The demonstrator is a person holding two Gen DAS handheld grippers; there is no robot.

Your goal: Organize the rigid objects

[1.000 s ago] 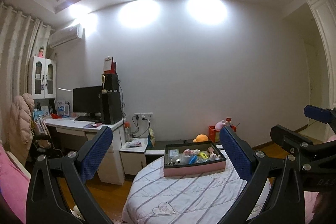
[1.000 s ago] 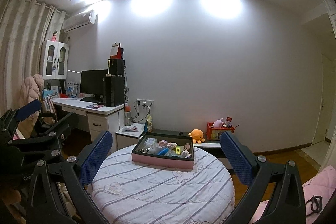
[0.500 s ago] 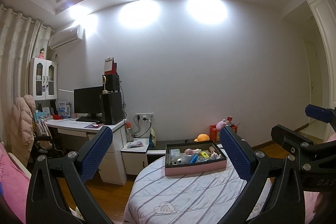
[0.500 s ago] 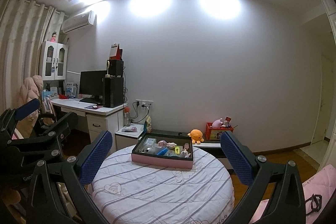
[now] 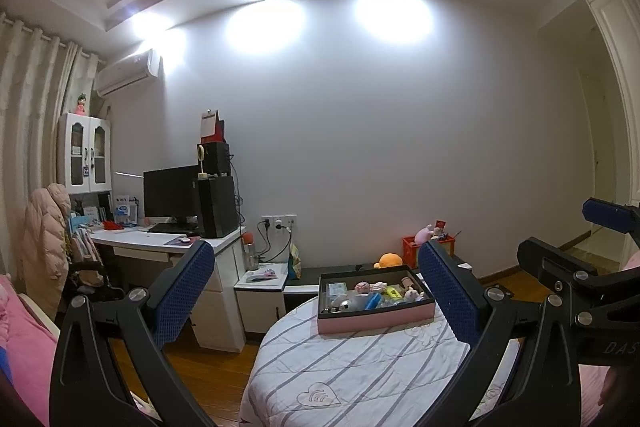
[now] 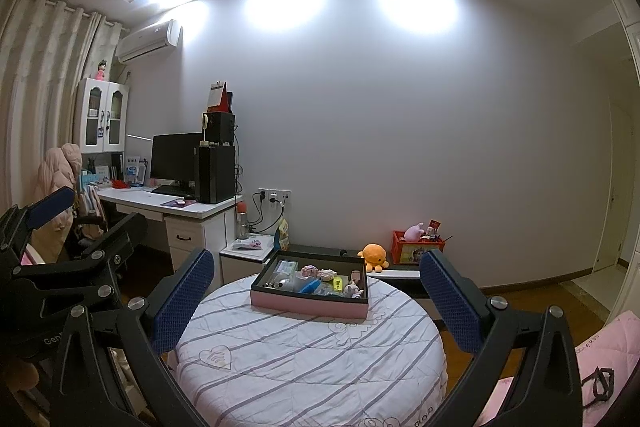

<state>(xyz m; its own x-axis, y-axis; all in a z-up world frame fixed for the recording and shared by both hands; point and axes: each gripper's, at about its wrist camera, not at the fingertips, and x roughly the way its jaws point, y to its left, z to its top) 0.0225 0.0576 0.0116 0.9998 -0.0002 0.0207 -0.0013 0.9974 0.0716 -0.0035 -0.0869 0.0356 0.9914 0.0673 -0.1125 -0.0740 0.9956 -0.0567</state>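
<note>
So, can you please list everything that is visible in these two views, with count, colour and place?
Round table: one, white striped cover, centre foreground.
Tray: one, pink outside, dark inside, far side of the table, holding mixed small items.
Plush toy: one, orange, on the low shelf behind the table.
Crate: one, red, right of the plush toy, with toys inside.
Desk: one, white, left by the wall.
Monitor: one, black, on the desk.
Computer tower: one, black, right of the monitor.
Air conditioner: one, white, high on the wall.
Cabinet: one, white, above the desk.
Left gripper: one, black with blue pads, open.
Right gripper: one, black with blue pads, open.
</note>
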